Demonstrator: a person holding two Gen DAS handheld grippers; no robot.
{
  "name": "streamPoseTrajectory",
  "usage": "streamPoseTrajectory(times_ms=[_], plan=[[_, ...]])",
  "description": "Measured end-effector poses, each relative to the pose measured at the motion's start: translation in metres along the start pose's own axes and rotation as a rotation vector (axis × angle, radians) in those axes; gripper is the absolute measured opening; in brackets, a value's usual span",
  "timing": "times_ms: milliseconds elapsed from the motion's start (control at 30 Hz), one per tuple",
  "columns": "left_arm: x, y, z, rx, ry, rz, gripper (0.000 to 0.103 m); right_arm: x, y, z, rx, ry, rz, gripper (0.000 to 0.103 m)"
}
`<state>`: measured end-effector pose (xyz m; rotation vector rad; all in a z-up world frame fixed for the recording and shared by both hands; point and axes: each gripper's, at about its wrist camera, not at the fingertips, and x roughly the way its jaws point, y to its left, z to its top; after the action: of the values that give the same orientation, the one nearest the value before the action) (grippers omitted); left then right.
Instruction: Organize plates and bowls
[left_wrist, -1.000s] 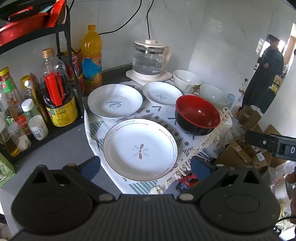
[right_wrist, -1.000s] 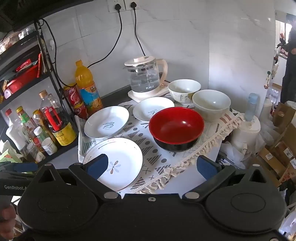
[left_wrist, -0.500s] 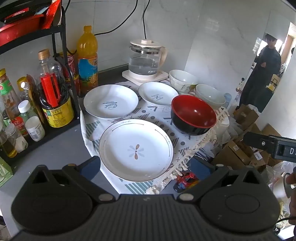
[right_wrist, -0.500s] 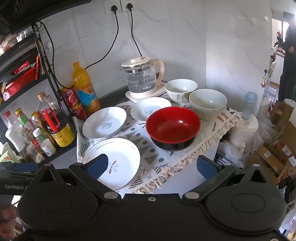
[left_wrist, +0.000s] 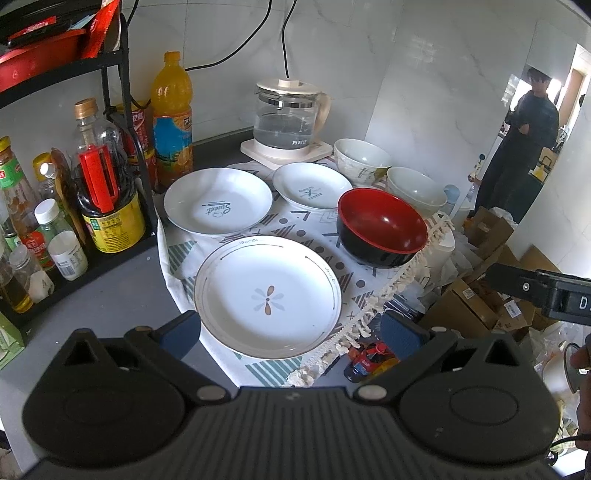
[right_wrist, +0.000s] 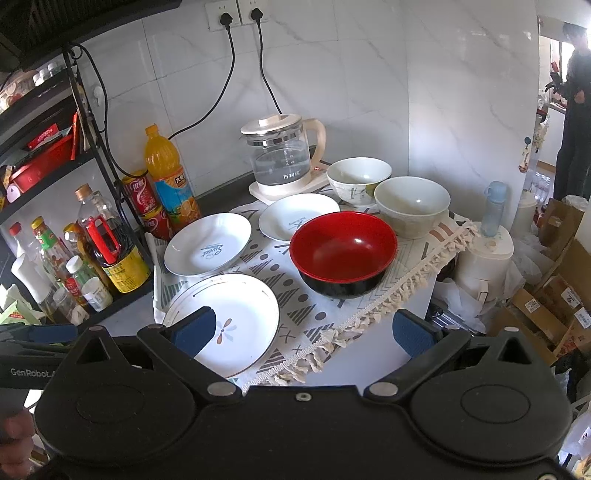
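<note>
Three white plates lie on a patterned cloth (left_wrist: 295, 221): a large flower-marked plate (left_wrist: 267, 295) at the front, a plate with script (left_wrist: 218, 201) behind it, and a small plate (left_wrist: 312, 186) further back. A red-and-black bowl (left_wrist: 382, 227) stands to the right, with two white bowls (left_wrist: 364, 157) (left_wrist: 417, 188) behind it. My left gripper (left_wrist: 291, 332) hovers open just in front of the flower plate (right_wrist: 225, 325). My right gripper (right_wrist: 303, 330) is open too, held back from the red bowl (right_wrist: 343, 254). Neither holds anything.
A glass kettle (left_wrist: 288, 118) stands at the back by the wall. A black rack (left_wrist: 125, 110) with bottles, cans and jars fills the left side. Cardboard boxes (left_wrist: 476, 302) and clutter lie below the counter's right edge. A person in dark clothes (left_wrist: 524, 147) stands far right.
Both cameras have shifted slightly, so the dishes sit a little further left in each view. Nothing on the cloth has moved, and both grippers stay open.
</note>
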<state>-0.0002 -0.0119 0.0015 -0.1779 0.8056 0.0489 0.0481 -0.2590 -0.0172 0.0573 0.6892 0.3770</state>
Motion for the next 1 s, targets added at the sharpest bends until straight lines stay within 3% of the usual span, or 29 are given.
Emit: streamPoseTrajectory(times_ms=[1000], plan=[[-0.0032, -0.0018, 0.0040, -0.004, -0.005, -0.005, 0.102, -0.0048, 0.0025, 0.0008, 0.003, -0.010, -0.012, 0.103]])
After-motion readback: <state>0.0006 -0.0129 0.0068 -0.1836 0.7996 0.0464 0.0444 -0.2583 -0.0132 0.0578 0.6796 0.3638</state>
